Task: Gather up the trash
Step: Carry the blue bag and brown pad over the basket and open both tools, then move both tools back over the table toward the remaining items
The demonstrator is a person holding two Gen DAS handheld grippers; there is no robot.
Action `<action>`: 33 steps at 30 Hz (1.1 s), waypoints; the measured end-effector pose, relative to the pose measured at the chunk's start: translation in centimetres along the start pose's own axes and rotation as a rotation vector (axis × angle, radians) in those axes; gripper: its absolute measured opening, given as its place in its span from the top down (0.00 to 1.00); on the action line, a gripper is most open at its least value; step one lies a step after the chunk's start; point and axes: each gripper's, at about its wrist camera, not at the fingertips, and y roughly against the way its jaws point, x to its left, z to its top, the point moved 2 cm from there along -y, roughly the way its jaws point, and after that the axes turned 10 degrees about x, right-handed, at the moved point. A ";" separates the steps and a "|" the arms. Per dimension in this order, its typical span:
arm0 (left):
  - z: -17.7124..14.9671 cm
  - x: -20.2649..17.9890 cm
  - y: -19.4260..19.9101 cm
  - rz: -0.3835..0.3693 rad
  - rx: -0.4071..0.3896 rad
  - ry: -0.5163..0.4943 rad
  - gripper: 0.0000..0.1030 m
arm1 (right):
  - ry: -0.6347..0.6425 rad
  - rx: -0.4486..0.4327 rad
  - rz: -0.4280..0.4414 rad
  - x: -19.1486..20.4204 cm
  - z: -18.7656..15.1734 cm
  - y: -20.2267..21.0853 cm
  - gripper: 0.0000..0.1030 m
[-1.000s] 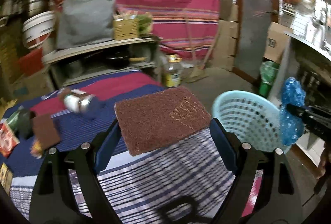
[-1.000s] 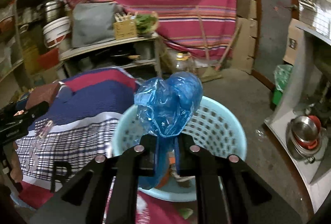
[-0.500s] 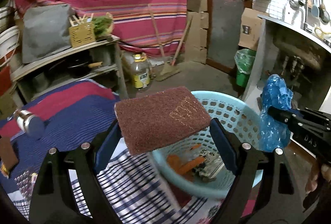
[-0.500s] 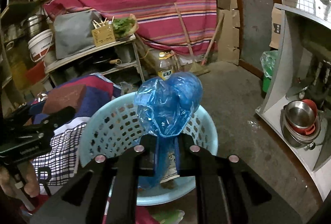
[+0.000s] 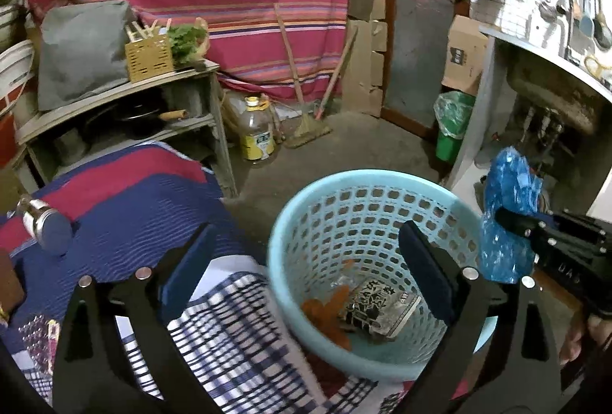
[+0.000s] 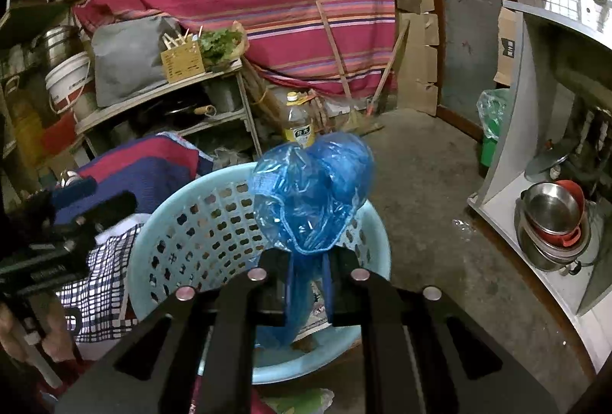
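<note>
Scouring pad gone — left fingers (image 5: 306, 261) wide; right fingers (image 6: 306, 274) pinch blue bag (image 6: 311, 199), tail hidden.

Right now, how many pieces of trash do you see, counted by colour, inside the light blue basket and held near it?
blue, the plastic bag in the right gripper: 1
orange, the scrap clump in the basket: 1
black and white, the printed packet in the basket: 1
Total: 3
</note>
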 end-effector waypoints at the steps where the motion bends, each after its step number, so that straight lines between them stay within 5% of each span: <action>1: -0.1 0.4 0.2 0.009 -0.002 0.006 0.09 | 0.002 0.004 0.004 0.3 0.0 -0.2 0.88; 9: -1.5 4.9 3.6 0.119 -0.037 0.051 0.07 | 0.002 0.050 0.020 2.3 0.4 -2.6 0.83; 12: -2.2 7.1 5.3 0.163 -0.055 0.079 0.06 | -0.002 0.068 0.010 2.8 0.6 -3.7 0.52; 19: -4.5 13.4 8.7 0.255 -0.059 0.157 0.06 | -0.004 0.065 -0.022 4.2 0.6 -3.9 0.21; 27: -7.2 19.6 12.4 0.326 -0.069 0.244 0.06 | 0.023 -0.005 -0.015 6.6 0.6 -0.9 0.15; 33: -9.3 22.4 16.0 0.404 -0.093 0.266 0.05 | 0.120 -0.077 0.039 12.6 0.2 2.7 0.13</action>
